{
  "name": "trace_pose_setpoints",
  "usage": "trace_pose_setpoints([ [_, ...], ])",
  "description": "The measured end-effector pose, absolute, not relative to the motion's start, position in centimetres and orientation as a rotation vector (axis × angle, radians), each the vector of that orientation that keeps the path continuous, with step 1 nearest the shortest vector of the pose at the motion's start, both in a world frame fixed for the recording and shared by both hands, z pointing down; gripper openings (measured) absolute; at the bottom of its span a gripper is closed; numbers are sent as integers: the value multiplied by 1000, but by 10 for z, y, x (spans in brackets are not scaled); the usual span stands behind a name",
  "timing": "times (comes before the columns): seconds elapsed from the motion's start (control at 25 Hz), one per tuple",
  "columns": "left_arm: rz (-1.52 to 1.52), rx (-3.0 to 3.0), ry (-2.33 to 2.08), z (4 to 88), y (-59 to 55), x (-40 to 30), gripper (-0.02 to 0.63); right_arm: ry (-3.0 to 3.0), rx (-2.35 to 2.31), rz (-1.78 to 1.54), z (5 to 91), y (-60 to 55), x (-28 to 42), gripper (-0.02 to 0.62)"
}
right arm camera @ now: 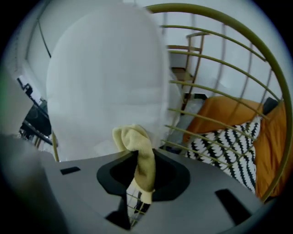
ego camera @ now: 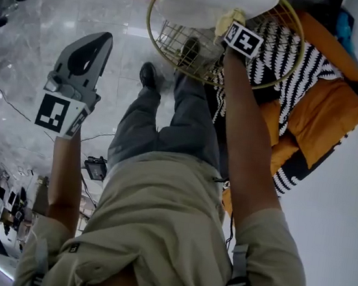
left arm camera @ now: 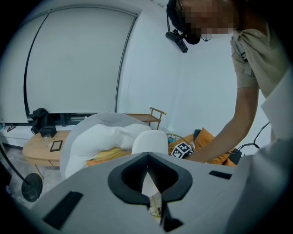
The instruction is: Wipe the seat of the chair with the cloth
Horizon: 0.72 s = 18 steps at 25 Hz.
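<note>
We face the white chair (ego camera: 210, 2), its near edge just beside a gold wire frame (right arm camera: 215, 16). Our left gripper (ego camera: 104, 39) hangs aside above the floor (ego camera: 45, 17), jaws together on nothing. Our right gripper (right arm camera: 143, 180) is clamped on the yellow cloth (right arm camera: 136, 145), whose bunched end sits at the chair's near edge. We judge the wiping is barely begun; next we must press the cloth flat on the seat and sweep across.

A glossy grey marble floor (ego camera: 45, 17) catches pale light. A low wooden table (left arm camera: 39, 147) stands under a large white-covered window (left arm camera: 73, 59). Right of the table sit a white beanbag (left arm camera: 98, 137) and a wooden rack (left arm camera: 153, 116). Farther right, orange cushions (left arm camera: 204, 136) lie against the plain white wall (left arm camera: 192, 82).
</note>
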State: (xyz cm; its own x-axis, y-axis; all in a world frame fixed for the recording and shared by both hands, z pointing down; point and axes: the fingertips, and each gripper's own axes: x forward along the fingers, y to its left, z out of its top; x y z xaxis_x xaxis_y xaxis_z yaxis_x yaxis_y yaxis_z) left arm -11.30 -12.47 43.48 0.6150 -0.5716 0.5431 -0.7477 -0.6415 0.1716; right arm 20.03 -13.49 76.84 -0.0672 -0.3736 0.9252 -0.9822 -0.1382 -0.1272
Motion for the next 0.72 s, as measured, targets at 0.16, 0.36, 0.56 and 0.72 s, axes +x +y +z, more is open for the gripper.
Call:
trace_pose_setpoints([
  [0.16,627,2483,-1028,436,-127,-100,15,-1436,1639,1198,762,-126,238,83],
  [0.36,630,2486,-1030,431,-129,-98,15,-1461,1595,1182,764,-125,214,83],
  [0.56,630,2464,-1057,437,-126,-110,15,-1581,1439,1150,771,-128,131,83],
  [0.72,626,2445,-1091,443,-123,-117,15,-1915,1213,1062,746,-153,3,83],
])
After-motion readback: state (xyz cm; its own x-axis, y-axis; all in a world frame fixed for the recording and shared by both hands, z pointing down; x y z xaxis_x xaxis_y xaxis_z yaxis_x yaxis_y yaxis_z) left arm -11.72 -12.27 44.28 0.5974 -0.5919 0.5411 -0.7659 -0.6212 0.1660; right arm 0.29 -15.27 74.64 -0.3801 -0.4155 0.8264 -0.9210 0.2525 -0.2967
